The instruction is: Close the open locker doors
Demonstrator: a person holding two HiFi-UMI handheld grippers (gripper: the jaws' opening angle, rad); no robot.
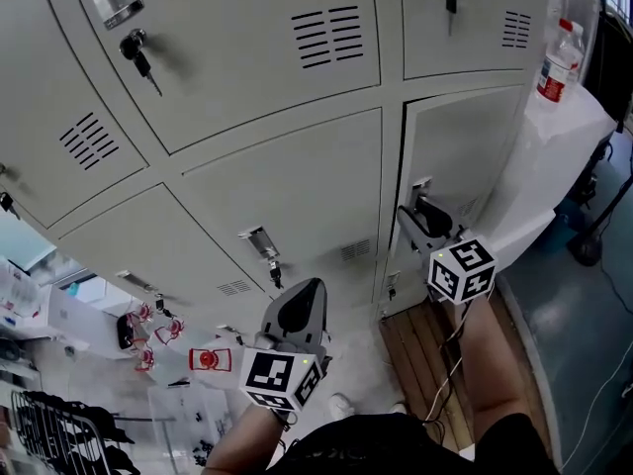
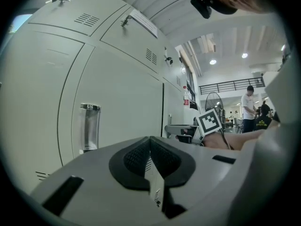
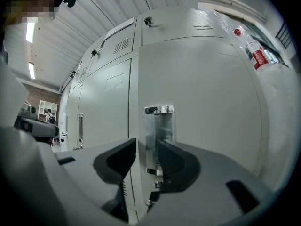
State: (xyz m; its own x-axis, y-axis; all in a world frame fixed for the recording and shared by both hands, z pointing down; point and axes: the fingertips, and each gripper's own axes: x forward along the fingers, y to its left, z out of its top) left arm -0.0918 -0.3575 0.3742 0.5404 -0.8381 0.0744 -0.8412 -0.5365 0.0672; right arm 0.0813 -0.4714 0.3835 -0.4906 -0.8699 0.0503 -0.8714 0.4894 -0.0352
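Grey metal lockers fill the head view. The lower right locker door (image 1: 475, 146) stands slightly ajar, with a dark gap along its left edge. My right gripper (image 1: 412, 216) points level at that door's chrome handle (image 1: 423, 186). In the right gripper view the right gripper (image 3: 146, 147) is open, and the handle (image 3: 159, 131) shows in the gap between its jaws, with no pad visibly pressing on it. My left gripper (image 1: 302, 290) is shut with nothing in it. It faces the neighbouring closed door (image 2: 122, 98), to the right of that door's handle (image 2: 89, 126).
A plastic water bottle (image 1: 559, 62) stands on a white-covered surface right of the lockers. Keys hang in the upper doors' locks (image 1: 138, 52). Wooden boards (image 1: 425, 354) lie on the floor below the right gripper. People (image 2: 248, 109) and a fan (image 2: 214, 100) are far down the room.
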